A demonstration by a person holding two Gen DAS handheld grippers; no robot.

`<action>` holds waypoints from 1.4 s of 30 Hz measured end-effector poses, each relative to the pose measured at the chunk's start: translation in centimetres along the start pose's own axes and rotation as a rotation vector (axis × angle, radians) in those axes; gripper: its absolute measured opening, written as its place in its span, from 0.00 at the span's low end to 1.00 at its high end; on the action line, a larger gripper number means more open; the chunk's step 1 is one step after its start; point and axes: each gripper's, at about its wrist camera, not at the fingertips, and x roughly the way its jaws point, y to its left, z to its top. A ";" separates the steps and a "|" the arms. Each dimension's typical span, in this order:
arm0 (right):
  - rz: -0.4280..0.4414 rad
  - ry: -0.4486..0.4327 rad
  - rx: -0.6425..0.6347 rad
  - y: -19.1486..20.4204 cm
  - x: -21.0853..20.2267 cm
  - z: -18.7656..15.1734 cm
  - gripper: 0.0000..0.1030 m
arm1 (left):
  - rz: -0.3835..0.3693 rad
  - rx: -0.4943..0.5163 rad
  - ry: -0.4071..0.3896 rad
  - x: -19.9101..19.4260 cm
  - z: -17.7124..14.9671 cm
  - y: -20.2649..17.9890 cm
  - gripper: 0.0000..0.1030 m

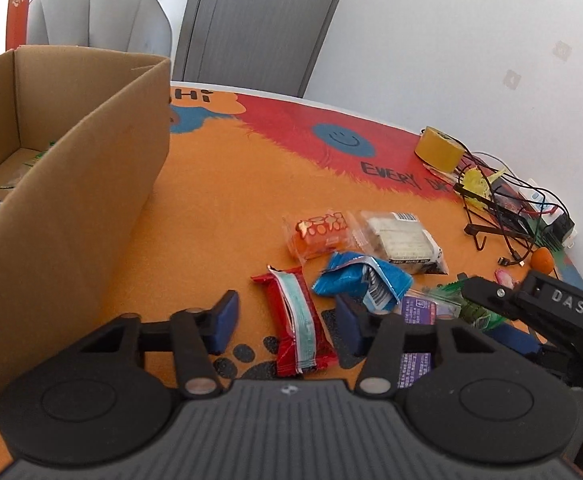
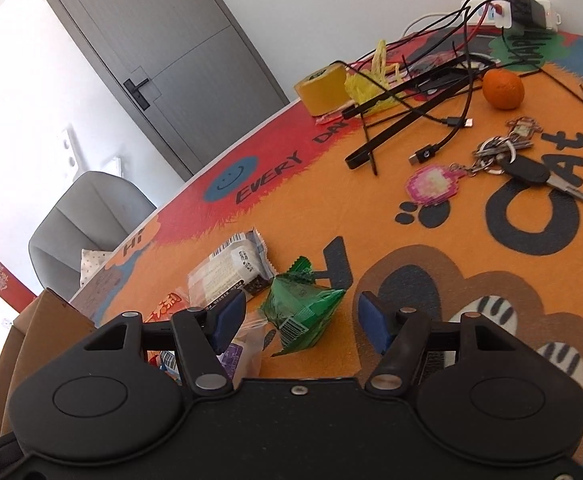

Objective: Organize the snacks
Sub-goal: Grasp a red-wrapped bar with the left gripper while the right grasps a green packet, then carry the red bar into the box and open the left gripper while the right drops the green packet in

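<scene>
From the left wrist camera, we are looking down over our left gripper at a scatter of snack packets on the orange printed table mat. A red packet with a pale green stripe is lying lengthwise between the two blue pads, and the jaws are standing apart on either side of it with mat showing between each pad and the wrapper, so we are not yet gripping it. A crumpled blue packet is sitting just beside the right-hand pad, with an orange packet and a white-and-clear packet beyond it. The open cardboard box is standing to the left, close by, and seems to be the place the snacks are going. The other gripper is poking in from the right edge.

From the right wrist camera, we are holding our right gripper open around a green packet; its blue pads are flanking the wrapper without pressing on it. The white-and-clear packet is lying just behind, and a keyring, an orange fruit, a roll of tape and tangled cables are lying well apart at the far end.

We judge that both hands are at the reaching stage of a pick. Next we are needing to close each pair of pads squarely on its packet, keeping the left one clear of the blue neighbour, then lift and carry towards the box.
</scene>
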 end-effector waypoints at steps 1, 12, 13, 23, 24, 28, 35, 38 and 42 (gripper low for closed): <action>-0.003 -0.011 -0.008 0.2 0.2 -0.1 0.61 | 0.007 0.009 0.000 0.1 -0.1 -0.1 0.33; -0.005 -0.042 0.000 0.1 0.5 -0.1 0.29 | -0.009 0.035 -0.034 -1.0 0.0 -0.3 0.18; -0.001 -0.048 0.000 0.2 0.2 -0.1 0.29 | -0.014 0.033 -0.040 -1.3 0.1 -0.3 0.18; 0.017 -0.112 -0.030 2.7 -2.3 0.4 0.28 | -0.076 -0.020 -0.139 -5.7 1.4 1.3 0.18; 0.026 -0.122 -0.046 3.3 -2.6 0.4 0.28 | -0.082 -0.026 -0.152 -6.3 1.5 1.5 0.18; 0.054 -0.124 -0.080 5.6 -3.4 0.4 0.28 | -0.106 -0.049 -0.189 -8.0 2.0 2.5 0.18; 0.062 -0.131 -0.123 9.2 -4.7 0.3 0.28 | -0.134 -0.103 -0.228 -10.1 3.1 5.3 0.18; 0.065 -0.137 -0.149 10.8 -5.5 0.0 0.28 | -0.138 -0.134 -0.247 -10.8 3.5 6.7 0.18; 0.074 -0.154 -0.193 13.1 -6.4 -0.5 0.28 | -0.126 -0.176 -0.259 -11.2 3.5 8.7 0.18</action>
